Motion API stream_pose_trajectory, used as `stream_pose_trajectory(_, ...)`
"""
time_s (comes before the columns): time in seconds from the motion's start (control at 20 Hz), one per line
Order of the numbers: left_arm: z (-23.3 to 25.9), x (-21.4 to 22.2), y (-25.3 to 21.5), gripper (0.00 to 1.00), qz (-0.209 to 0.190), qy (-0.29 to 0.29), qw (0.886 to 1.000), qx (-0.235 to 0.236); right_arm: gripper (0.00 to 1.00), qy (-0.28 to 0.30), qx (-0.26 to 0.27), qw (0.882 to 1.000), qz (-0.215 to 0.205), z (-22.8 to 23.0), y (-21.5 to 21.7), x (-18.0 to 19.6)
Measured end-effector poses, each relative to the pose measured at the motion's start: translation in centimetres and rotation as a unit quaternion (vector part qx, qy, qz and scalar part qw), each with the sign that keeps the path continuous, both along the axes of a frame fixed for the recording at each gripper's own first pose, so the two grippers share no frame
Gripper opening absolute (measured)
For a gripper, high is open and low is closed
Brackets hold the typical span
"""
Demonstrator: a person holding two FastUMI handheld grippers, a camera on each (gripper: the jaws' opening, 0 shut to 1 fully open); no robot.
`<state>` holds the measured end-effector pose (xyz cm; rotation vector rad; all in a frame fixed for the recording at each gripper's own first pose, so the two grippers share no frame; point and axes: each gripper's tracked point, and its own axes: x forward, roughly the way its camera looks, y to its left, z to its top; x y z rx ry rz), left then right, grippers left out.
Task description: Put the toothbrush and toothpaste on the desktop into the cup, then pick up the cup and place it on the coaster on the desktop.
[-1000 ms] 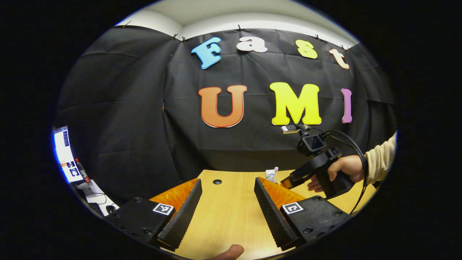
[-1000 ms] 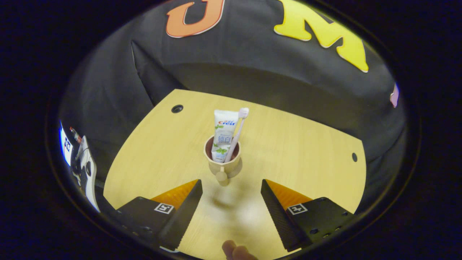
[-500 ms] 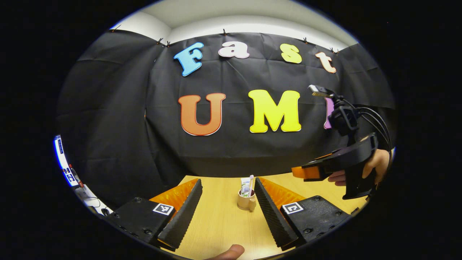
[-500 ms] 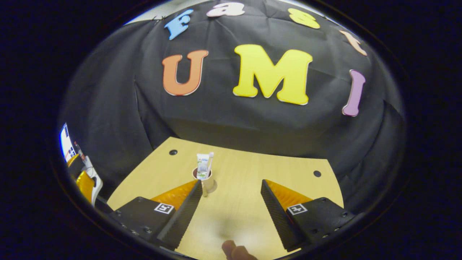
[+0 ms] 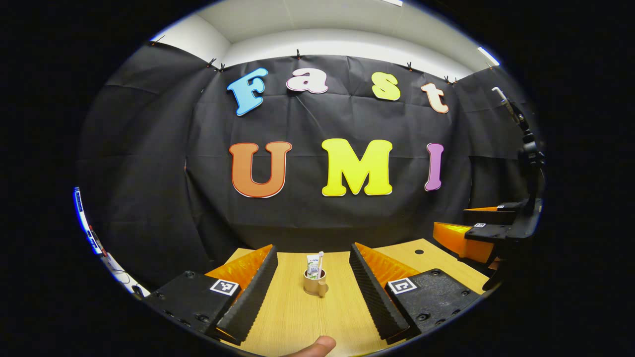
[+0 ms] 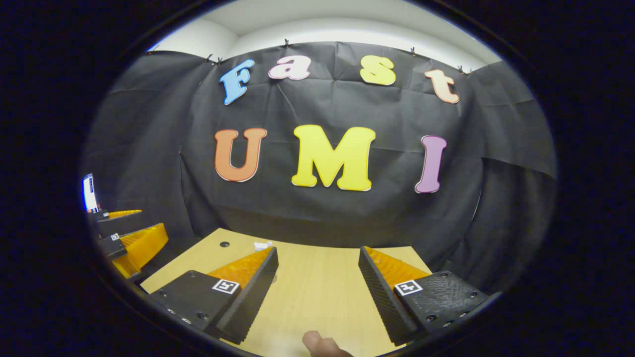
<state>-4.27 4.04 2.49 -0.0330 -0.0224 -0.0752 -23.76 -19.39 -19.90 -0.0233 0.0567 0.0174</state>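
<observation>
Both grippers hang spread and empty above the desk (image 5: 297,317): left gripper (image 5: 313,277), right gripper (image 6: 317,277). Between the left fingers, farther off, the cup (image 5: 314,283) stands upright holding toothpaste (image 5: 312,266) and toothbrush (image 5: 320,263).

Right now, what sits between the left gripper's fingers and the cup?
Bare desktop, by the left gripper view. The left gripper is open, and the cup, with toothpaste and toothbrush inside, stands farther out, untouched.
</observation>
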Motion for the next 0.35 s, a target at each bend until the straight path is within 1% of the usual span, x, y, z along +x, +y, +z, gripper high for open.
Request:
stream_pose_trajectory(0.15, -0.3, -0.4, -1.0, 0.93, -0.014, 0.002, 1.000, -0.007, 0.96, -0.025, -0.008, 1.000, -0.006, 0.2, 0.6, -1.9)
stream_pose_trajectory(0.2, -0.2, -0.4, -1.2, 0.93, -0.015, 0.000, 1.000, -0.005, 0.95, -0.030, -0.008, 0.999, -0.008, 0.1, 0.8, -2.4)
stream_pose_trajectory(0.3, -0.4, -0.1, -1.2, 0.93, -0.017, -0.001, 1.000, -0.003, 0.98, -0.035, -0.011, 0.999, -0.004, 0.1, 1.4, -2.8)
stream_pose_trajectory(0.35, -0.3, 0.0, -1.3, 0.93, -0.018, -0.001, 1.000, -0.005, 0.97, -0.036, -0.017, 0.999, 0.000, 0.0, 1.8, -2.8)
